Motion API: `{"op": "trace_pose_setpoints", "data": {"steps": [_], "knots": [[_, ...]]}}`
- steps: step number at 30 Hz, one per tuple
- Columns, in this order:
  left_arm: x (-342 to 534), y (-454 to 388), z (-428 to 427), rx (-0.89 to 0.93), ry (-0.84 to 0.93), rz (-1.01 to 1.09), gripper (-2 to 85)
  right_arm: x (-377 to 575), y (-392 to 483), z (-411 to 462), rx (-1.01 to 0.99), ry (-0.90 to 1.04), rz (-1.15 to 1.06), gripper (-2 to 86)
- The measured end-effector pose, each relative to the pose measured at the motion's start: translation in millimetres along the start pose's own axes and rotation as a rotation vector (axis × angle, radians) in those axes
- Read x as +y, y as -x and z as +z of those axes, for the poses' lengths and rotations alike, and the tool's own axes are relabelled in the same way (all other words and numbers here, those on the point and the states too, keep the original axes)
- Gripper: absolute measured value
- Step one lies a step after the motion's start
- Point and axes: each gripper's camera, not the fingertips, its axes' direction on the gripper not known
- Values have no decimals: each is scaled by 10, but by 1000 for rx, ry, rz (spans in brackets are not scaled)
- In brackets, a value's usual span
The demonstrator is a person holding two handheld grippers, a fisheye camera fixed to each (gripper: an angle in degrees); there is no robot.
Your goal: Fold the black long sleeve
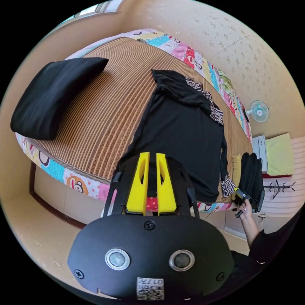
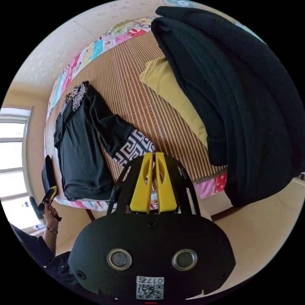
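The black long sleeve point(image 1: 184, 133) lies spread on the bed's bamboo mat point(image 1: 105, 105), one sleeve crossed over, folding barely begun. My left gripper point(image 1: 152, 159) and right gripper point(image 2: 154, 159) hang near its hem and cuff, fingers narrow, holding nothing.

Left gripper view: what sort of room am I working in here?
Most likely a bedroom in a home. A bed with a woven mat and patchwork sheet fills the middle, a black pillow lies at one end, and the black long sleeve is spread flat on it. A small fan hangs on the wall.
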Motion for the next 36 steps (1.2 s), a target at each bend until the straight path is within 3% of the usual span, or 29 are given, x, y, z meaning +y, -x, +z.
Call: {"op": "trace_pose_setpoints", "data": {"steps": [5,11,17,19,22,28,31,36], "knots": [[-134,-60,-100,94,-21,33,46,-517,79,-1133,-437,-200,-130,15],[-363,-187,-262,278,-62,124,51,-1132,974,-1776,-444,-215,-363,13],[-686,15,-465,623,-109,140,79,-812,2486,-872,-758,58,-587,15],[-789,231,-448,753,-114,77,96,-408,2946,-183,-673,206,-645,17],[-925,651,-315,949,-98,-39,121,34,3220,385,-559,251,-733,20],[-1040,1257,69,722,16,-136,154,758,3255,1614,-519,492,-787,37],[-1114,1451,178,689,21,-171,152,862,3146,1672,-531,579,-855,51],[-1288,1489,197,641,26,-159,146,551,2917,1386,-330,380,-838,72]]}}
